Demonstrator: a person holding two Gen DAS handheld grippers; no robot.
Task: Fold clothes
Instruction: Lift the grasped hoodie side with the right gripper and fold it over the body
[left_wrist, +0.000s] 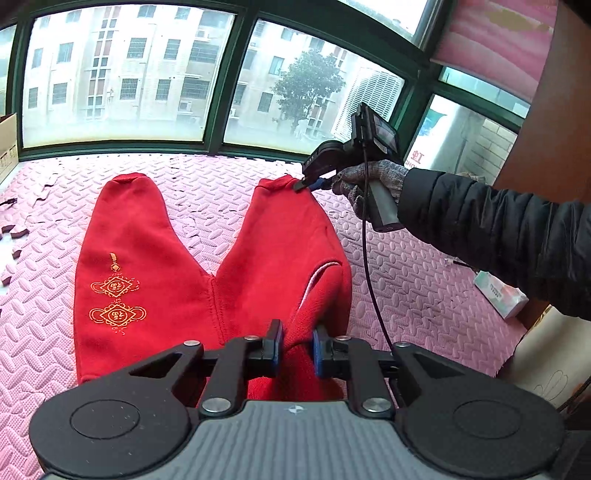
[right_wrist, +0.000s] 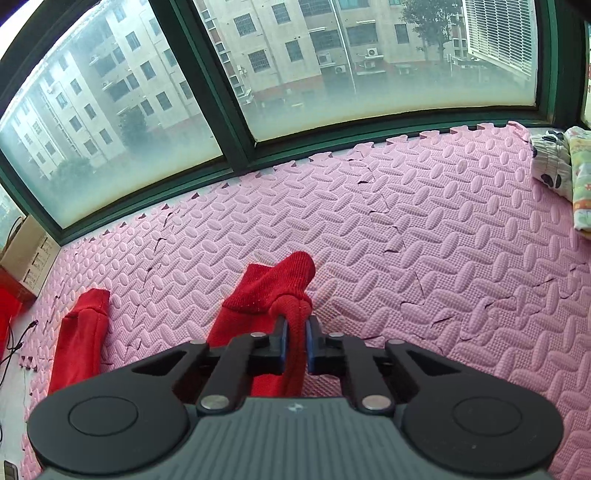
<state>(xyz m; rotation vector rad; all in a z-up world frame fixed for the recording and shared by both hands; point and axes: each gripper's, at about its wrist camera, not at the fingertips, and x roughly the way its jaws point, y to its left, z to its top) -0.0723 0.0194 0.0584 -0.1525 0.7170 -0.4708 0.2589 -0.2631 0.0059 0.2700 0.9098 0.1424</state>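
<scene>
Gripping a bunch of the small red knit trousers with gold knot embroidery (left_wrist: 207, 258) at the waist, left gripper (left_wrist: 297, 345), blue-padded jaws narrowed on a raised ridge of cloth between them. Pinching the far cuff of the right-hand leg, right gripper (right_wrist: 295, 341), jaws drawn nearly together on a thick roll of fabric.

Lying spread ahead of the left jaws on the pink embossed foam mat (left_wrist: 406, 280), both legs splayed in a V, embroidered leg off to the left, untouched.

Risky from here, by the look of it: only a thin roll caught at the cuff, so likely to slip out if pulled hard across the mat. Bunched waist hold too, so probably a crooked fold line, one leg landing skewed over the other. Could snag on the loose mat seams just beyond the right jaws. Trailing black cable (left_wrist: 367, 254) close to the cloth, liable to catch.

Reaching in from the right of the left jaws, gloved right hand (left_wrist: 369, 181), dark padded sleeve extended, tool angled down toward the cuff.
</scene>
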